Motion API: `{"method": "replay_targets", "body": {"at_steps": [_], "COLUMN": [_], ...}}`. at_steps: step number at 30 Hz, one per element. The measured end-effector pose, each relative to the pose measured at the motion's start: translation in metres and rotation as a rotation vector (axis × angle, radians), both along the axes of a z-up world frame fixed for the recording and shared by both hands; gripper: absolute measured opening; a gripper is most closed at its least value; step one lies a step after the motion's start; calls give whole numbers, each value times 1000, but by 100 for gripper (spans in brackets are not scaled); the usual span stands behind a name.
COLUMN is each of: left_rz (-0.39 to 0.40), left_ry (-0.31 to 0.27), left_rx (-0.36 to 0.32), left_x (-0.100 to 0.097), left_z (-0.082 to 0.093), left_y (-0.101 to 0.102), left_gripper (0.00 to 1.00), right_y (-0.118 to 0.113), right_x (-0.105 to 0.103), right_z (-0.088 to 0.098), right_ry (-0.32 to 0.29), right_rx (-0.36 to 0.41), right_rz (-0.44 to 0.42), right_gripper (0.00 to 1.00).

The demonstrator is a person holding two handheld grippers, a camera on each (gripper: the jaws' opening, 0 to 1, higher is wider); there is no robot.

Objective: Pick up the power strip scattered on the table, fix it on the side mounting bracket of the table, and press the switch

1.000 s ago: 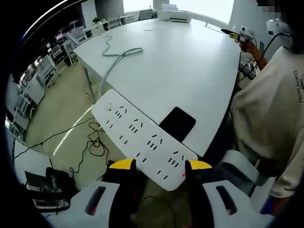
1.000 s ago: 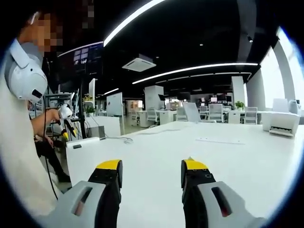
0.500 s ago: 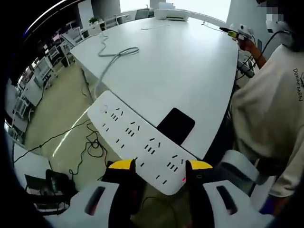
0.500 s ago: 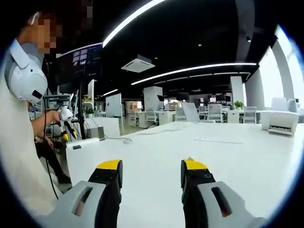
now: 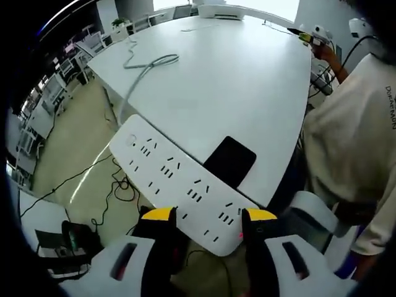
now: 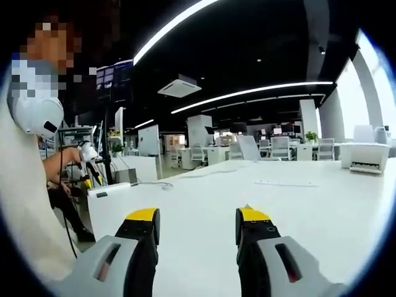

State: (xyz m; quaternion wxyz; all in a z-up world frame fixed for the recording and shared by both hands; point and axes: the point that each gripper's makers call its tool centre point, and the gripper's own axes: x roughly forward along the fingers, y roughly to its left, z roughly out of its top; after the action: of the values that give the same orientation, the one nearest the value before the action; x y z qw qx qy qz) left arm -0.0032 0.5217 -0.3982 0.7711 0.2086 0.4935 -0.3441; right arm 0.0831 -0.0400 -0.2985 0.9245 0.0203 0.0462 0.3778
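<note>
White surface (image 5: pixel 247 74) edge: left tool (image 5: pixel 207 215) clamped on strip (image 5: pixel 173 179), carrying to bracket; right tool (image 6: pixel 195 216) stood apart, idle. Next: seat strip.

The left gripper (image 5: pixel 207 215) had its yellow-tipped fingers (image 5: pixel 159 214) closed on the power strip (image 5: pixel 173 179), gripping its near end (a red light glowed there). The right gripper (image 6: pixel 197 215) held level, fingers (image 6: pixel 255 215) parted, holding nothing.
</note>
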Motion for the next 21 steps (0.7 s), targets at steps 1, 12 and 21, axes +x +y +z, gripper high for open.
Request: {"method": "replay_targets", "body": {"at_steps": [1, 12, 21], "left_rz": [0, 0, 1], "left_ry": [2, 18, 37], "left_rx": [0, -25, -41], "left_x": [0, 1, 1], "left_z": [0, -2, -3], "left_y": [0, 2, 2], "left_gripper": [47, 48, 47], "right_y": [1, 1, 6], "right_x": [0, 1, 2], "right_z": [-1, -3, -2], "right_ry": [1, 7, 9], "right_rx": [-2, -7, -11], "right_rz": [-1, -3, 6], "right_gripper": [45, 45, 44]}}
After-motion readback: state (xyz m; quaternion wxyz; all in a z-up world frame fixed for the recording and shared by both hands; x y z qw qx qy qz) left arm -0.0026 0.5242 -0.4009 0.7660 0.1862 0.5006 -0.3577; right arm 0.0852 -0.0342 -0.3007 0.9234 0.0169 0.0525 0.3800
